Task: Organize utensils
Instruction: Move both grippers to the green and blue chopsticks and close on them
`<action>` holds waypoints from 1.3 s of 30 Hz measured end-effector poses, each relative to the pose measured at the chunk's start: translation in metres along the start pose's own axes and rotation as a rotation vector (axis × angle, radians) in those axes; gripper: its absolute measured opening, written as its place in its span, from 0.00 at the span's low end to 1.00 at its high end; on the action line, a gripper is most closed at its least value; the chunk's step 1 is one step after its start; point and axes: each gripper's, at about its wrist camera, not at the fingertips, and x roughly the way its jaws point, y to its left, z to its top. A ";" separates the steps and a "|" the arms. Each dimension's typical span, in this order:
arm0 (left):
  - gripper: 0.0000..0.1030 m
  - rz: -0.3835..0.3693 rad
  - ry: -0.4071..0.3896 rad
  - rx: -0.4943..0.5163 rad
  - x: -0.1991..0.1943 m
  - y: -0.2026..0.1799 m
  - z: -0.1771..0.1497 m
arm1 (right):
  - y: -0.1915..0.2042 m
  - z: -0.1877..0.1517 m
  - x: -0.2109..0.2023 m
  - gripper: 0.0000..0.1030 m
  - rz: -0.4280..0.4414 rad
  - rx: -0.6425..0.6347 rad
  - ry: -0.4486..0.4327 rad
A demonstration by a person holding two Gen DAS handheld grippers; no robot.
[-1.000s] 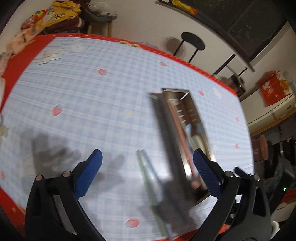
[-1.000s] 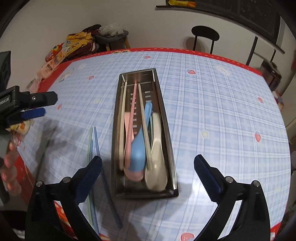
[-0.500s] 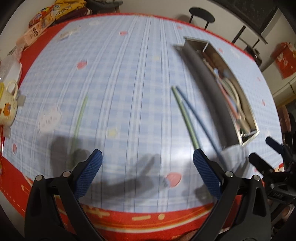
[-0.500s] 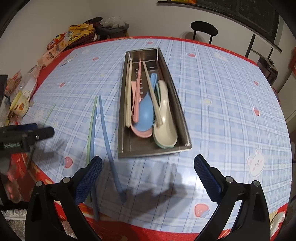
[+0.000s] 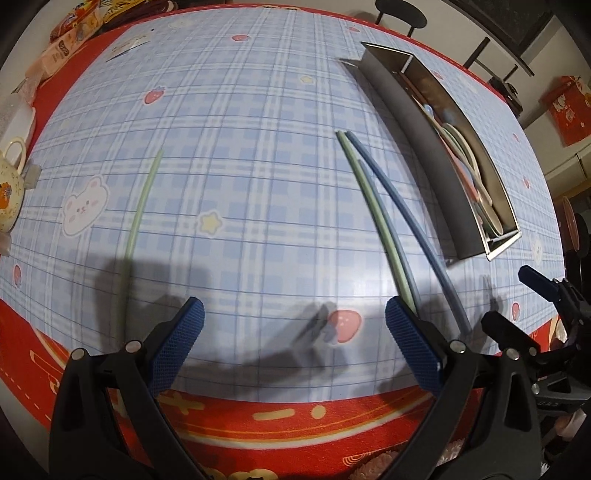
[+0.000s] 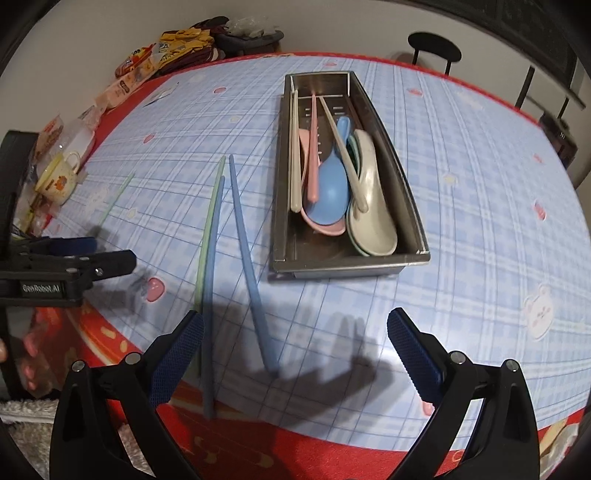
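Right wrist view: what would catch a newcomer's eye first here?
The steel tray at the middle of the checked tablecloth, packed with pastel spoons and chopsticks. Left of it, loose blue chopsticks and a green chopstick lie on the cloth, with another green one farther left. Both the right gripper and left gripper are open and empty.

Tray [image 6: 406, 192] shiny brushed metal; chopsticks [image 6: 243, 236] matt plastic; tablecloth [image 6: 461, 184] glossy.

White wall [image 6: 332, 26], black round stool [image 6: 435, 48], red-edged checked tablecloth [image 6: 461, 184].

Left claw [image 5: 293, 338] and right claw [image 6: 295, 349] agape, empty.
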 end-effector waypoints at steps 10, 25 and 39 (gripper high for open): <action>0.94 -0.006 0.010 0.115 0.011 -0.036 -0.002 | -0.009 -0.006 0.009 0.39 0.085 0.005 0.048; 0.94 0.026 0.044 0.142 0.033 -0.054 0.000 | 0.011 -0.003 0.029 0.11 0.117 -0.112 0.072; 0.94 0.062 0.057 0.151 0.048 -0.066 0.012 | 0.011 -0.003 0.030 0.07 0.155 -0.100 0.074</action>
